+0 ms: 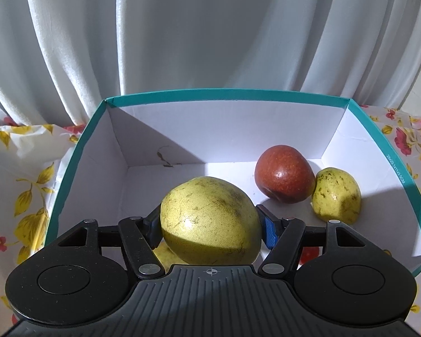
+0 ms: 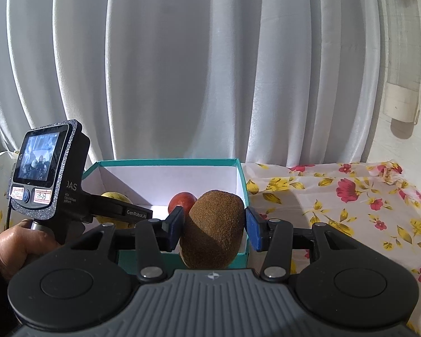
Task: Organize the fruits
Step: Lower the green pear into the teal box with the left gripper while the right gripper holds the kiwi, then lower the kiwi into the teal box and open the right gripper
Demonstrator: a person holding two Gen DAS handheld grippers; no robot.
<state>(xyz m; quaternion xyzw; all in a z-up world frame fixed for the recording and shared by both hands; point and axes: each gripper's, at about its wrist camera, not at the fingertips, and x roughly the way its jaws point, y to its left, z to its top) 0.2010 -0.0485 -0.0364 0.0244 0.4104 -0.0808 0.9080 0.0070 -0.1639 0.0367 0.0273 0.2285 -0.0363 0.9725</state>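
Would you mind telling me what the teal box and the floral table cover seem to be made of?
Teal box: probably cardboard, matte white inside, judging by its thin folded walls and creased corners. Floral table cover: looks like thin plastic sheeting, slightly glossy and crinkled, though it may be cloth.

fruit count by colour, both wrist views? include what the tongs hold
Yellow-green: 2, one in the left tongs, one loose in the box
Red: 1, apple in the teal box
Brown: 1, kiwi in the right tongs
Total: 4
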